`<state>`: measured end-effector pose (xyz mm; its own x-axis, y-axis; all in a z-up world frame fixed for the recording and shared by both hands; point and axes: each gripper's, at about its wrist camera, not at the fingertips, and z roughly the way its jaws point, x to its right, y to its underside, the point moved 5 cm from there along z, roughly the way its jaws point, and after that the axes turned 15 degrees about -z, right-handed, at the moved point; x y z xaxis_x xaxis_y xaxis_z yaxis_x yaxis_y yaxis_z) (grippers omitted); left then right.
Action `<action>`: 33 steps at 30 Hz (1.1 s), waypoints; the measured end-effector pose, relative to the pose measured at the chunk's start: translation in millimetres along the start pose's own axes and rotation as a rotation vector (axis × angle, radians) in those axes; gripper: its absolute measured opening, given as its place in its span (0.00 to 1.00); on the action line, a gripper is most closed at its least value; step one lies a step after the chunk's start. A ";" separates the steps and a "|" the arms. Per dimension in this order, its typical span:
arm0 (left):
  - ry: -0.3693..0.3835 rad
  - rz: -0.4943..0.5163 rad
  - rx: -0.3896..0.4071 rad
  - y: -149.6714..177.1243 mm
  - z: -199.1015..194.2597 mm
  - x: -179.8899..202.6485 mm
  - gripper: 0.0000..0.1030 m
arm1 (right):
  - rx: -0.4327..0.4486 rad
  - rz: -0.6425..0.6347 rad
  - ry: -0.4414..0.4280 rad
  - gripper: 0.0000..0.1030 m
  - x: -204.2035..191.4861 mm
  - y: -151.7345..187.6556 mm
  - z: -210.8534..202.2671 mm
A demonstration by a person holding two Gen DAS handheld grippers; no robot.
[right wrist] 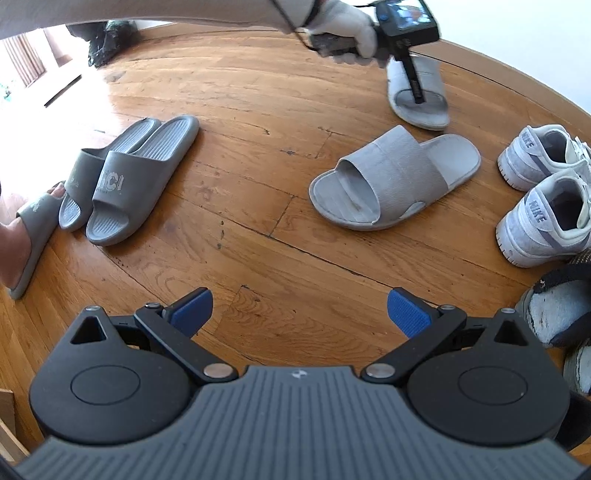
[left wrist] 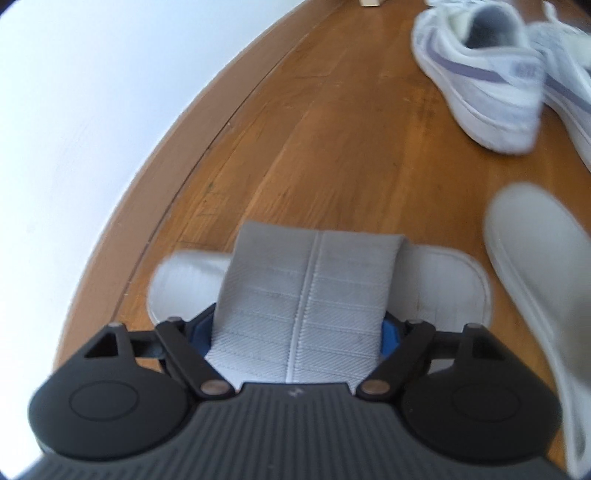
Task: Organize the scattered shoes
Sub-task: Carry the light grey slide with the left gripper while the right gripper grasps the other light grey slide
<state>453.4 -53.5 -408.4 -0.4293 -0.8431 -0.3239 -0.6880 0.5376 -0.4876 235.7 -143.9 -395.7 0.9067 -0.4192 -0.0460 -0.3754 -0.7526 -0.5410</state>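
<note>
the left hand-held gripper (left wrist: 295,334) is down over a light grey slipper (left wrist: 314,280) at the lower middle of the left wrist view, close to the white wall's baseboard. its blue pads sit on either side of the wide woven strap, right at the strap's edges; whether they press yet or only flank it i cannot tell. in the right wrist view the same slipper lies at the upper right, with a gloved hand (right wrist: 347,33) bearing the tool down onto it.

its mate, a second grey slipper (right wrist: 395,177), lies right of centre in the right wrist view, toe toward the lower left, well apart from the first. the right hand-held gripper (right wrist: 299,314) hangs over bare wooden floor (right wrist: 258,110) at the bottom of that frame, jaws wide and empty.

handling, as a judgement: these slippers look light, with a soft fabric strap over a thin flexible sole. the strap is the sensible hold, since it stands up from the sole and gives under the pads. taken across the strap the sole may droop or swing at heel and toe, so a firm pinch low on the strap seems safer. the fabric weave should not be slippery.

a pair of white sneakers (right wrist: 546,192) stands at the right edge, and dark grey slides (right wrist: 125,177) lie at the left.
</note>
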 end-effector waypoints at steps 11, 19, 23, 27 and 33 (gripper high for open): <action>0.094 -0.052 -0.156 109.2 -82.8 6.5 0.81 | 0.078 -0.016 -0.037 1.00 -18.3 -23.1 -6.6; 0.244 -0.518 -0.198 200.4 -288.9 -42.6 0.95 | 0.160 -0.193 0.033 1.00 -26.7 -70.5 6.3; 0.158 -0.660 -0.124 255.2 -368.4 -74.2 1.00 | 0.142 -0.545 0.209 1.00 -27.0 -105.0 42.9; 0.102 -1.125 -0.022 329.1 -401.8 -118.0 1.00 | 0.077 -0.970 0.332 0.99 -21.8 -136.2 93.4; 0.092 -1.360 -0.032 357.9 -389.2 -149.7 1.00 | -0.054 -1.262 0.426 0.99 5.7 -185.9 173.9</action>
<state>43.7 259.8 -218.8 0.5562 -0.6999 0.4482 -0.6070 -0.7104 -0.3561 344.1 81.9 -441.4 0.5100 0.4575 0.7284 0.6553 -0.7552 0.0155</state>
